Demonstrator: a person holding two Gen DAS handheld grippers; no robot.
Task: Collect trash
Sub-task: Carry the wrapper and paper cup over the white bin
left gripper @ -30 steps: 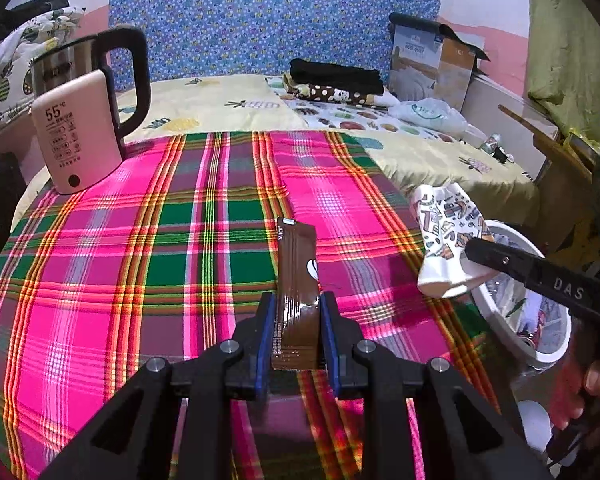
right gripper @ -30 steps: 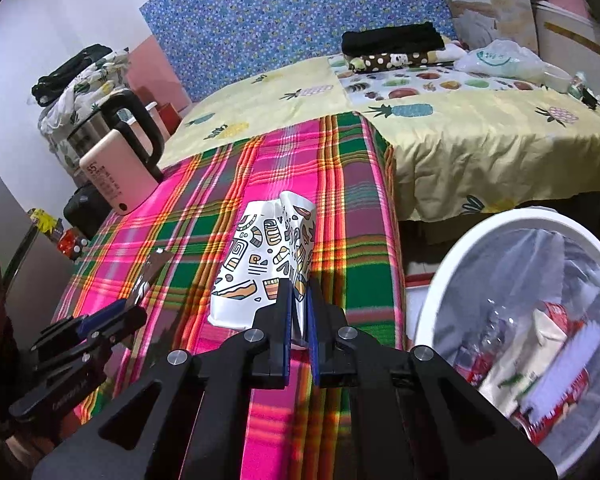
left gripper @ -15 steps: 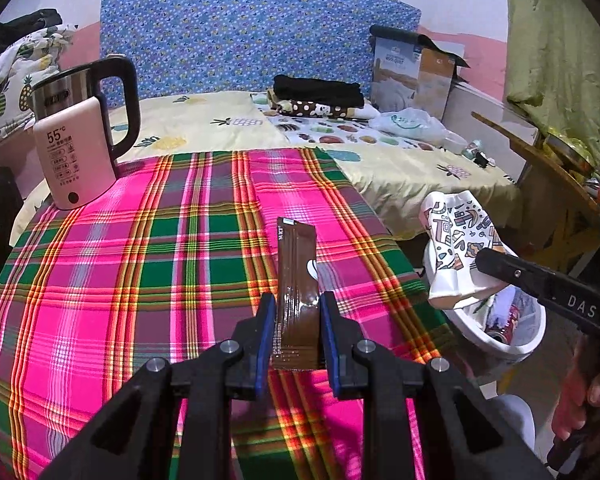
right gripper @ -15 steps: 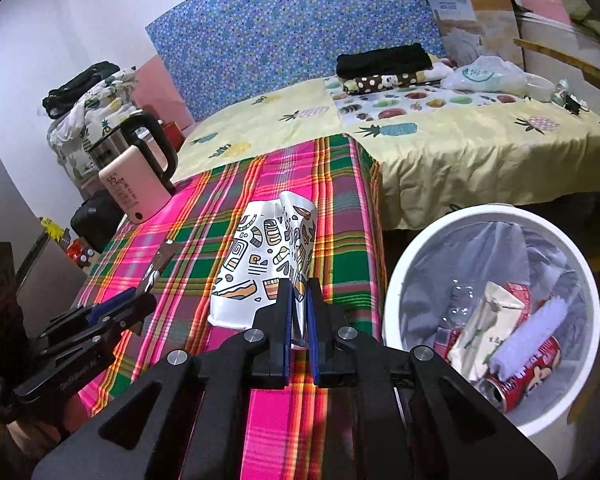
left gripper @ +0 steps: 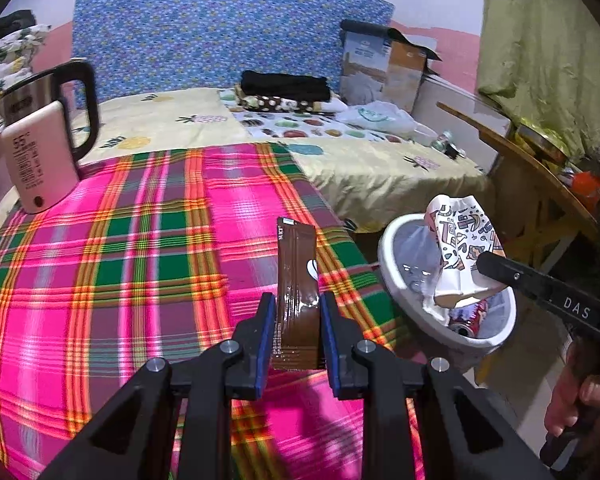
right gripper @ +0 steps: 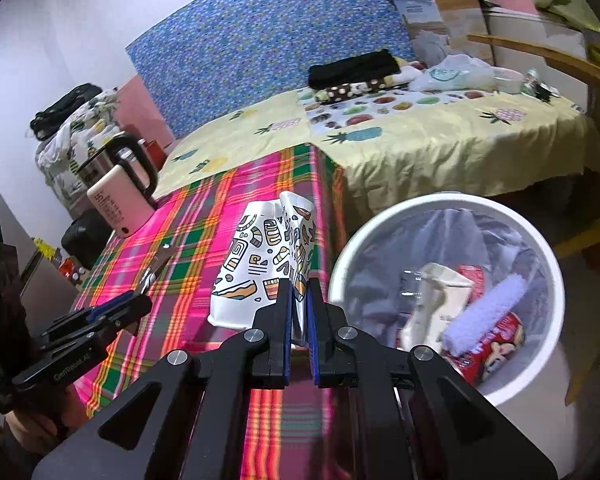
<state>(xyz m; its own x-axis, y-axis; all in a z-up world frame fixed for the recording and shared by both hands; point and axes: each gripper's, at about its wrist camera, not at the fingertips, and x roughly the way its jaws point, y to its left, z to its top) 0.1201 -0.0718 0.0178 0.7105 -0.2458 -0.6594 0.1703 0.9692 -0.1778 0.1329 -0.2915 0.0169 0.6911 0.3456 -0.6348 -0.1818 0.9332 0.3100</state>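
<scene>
Brown sachet [left gripper: 296,276]: glossy foil-like film, crinkled. Patterned paper cup [right gripper: 266,268]: matt, crushed. Plaid cloth [left gripper: 140,260] on desk: woven, soft. Bin [right gripper: 548,280] at 3 o'clock: smooth white plastic, thin translucent liner. Kettle [left gripper: 36,152] at 10 o'clock: brushed metal, pink matt plastic. Left claw [left gripper: 296,320], right claw [right gripper: 299,312]: matt black plastic, blue pads.
</scene>
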